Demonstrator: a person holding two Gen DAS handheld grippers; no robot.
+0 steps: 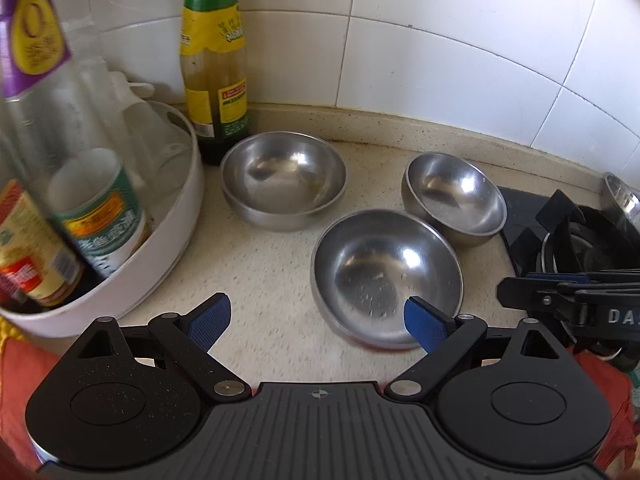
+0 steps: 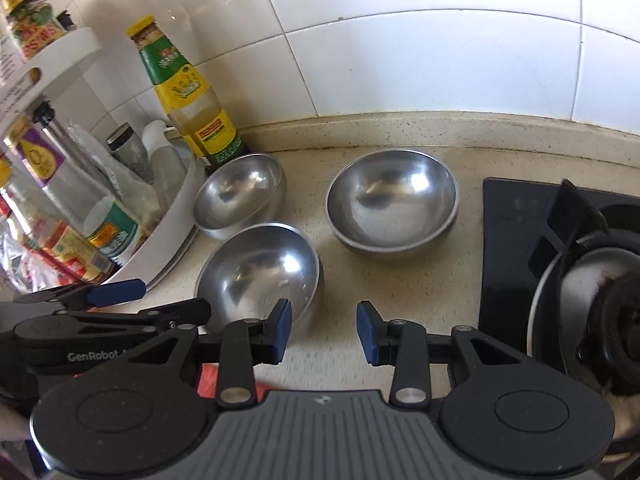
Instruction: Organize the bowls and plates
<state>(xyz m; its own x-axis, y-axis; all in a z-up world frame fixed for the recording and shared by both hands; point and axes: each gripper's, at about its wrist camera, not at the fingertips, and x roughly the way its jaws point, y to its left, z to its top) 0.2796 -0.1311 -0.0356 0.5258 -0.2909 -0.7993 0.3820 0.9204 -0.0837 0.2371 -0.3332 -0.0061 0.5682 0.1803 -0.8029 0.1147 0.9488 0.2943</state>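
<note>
Currently: left gripper (image 1: 318, 322) spread wide, empty | right gripper (image 2: 324, 332) partly parted, empty | nearest bowl (image 1: 386, 276) lower centre, two bowls behind | judgement: straddle near rim squarely, clamp, then nest.

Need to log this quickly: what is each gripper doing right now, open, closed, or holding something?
Left gripper: open wide, holding nothing.
Right gripper: partly open, nothing between its pads.
</note>
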